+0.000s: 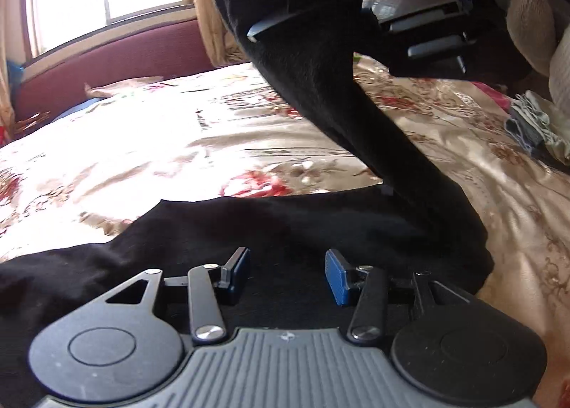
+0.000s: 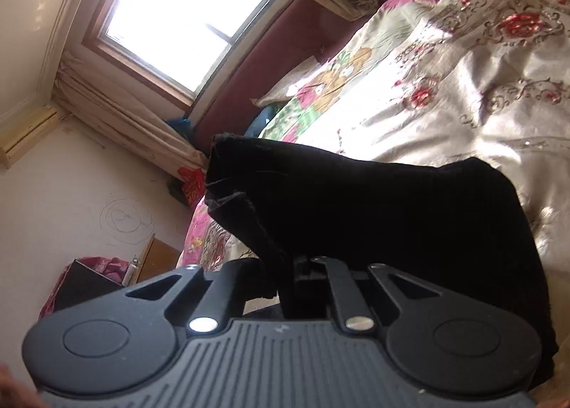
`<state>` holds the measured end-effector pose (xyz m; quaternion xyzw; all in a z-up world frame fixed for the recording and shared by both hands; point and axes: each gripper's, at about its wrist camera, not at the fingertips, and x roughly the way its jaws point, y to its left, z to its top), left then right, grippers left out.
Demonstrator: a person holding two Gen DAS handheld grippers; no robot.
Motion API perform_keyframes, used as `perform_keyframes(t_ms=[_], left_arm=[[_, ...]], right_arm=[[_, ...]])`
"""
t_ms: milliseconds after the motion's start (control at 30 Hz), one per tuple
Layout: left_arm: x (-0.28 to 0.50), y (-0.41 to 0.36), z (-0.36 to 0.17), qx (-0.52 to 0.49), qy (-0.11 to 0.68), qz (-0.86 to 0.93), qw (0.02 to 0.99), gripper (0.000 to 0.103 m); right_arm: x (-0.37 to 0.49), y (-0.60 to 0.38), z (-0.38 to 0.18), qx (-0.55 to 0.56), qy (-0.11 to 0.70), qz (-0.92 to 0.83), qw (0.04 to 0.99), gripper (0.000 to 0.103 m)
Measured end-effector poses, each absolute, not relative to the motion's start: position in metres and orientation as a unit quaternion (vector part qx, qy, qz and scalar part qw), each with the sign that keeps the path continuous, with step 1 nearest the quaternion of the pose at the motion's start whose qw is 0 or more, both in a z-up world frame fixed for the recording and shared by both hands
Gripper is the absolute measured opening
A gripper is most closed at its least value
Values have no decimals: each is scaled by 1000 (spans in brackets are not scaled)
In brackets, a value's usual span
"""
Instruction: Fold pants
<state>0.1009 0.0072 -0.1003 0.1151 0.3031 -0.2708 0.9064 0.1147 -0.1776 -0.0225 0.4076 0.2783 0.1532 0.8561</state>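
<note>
Black pants [image 1: 285, 226], one pair, are spread across the lower half of the left wrist view on one floral satin bedspread [image 1: 149, 144]. One leg is lifted toward the upper middle of the frame, pinched there by the right gripper [image 1: 270, 21]. The left gripper [image 1: 288, 274] is held spread over the flat part, two blue pads [image 1: 338, 276] apart, nothing between. In the right wrist view, fabric is clamped at bottom centre. One window [image 2: 185, 12] is seen upper left.
</note>
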Motion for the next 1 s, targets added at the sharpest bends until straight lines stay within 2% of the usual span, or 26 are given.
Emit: perform_keyframes(t_ms=[233, 433, 700, 767, 833, 1000], left_arm=[[114, 129, -112, 98, 320, -181, 925, 61], [97, 193, -122, 86, 328, -153, 928, 61], [76, 211, -127, 102, 326, -138, 930, 61], [74, 211, -125, 106, 328, -138, 929, 61], [69, 212, -122, 107, 332, -139, 927, 61], [63, 212, -111, 123, 334, -122, 926, 61]], right_arm=[[165, -25, -64, 329, 348, 217, 851, 9], [167, 52, -86, 279, 377, 236, 851, 9], [164, 119, -89, 134, 399, 255, 871, 11], [161, 124, -92, 128, 414, 261, 863, 20], [151, 125, -85, 125, 409, 294, 855, 23], [129, 109, -53, 135, 371, 359, 846, 21]])
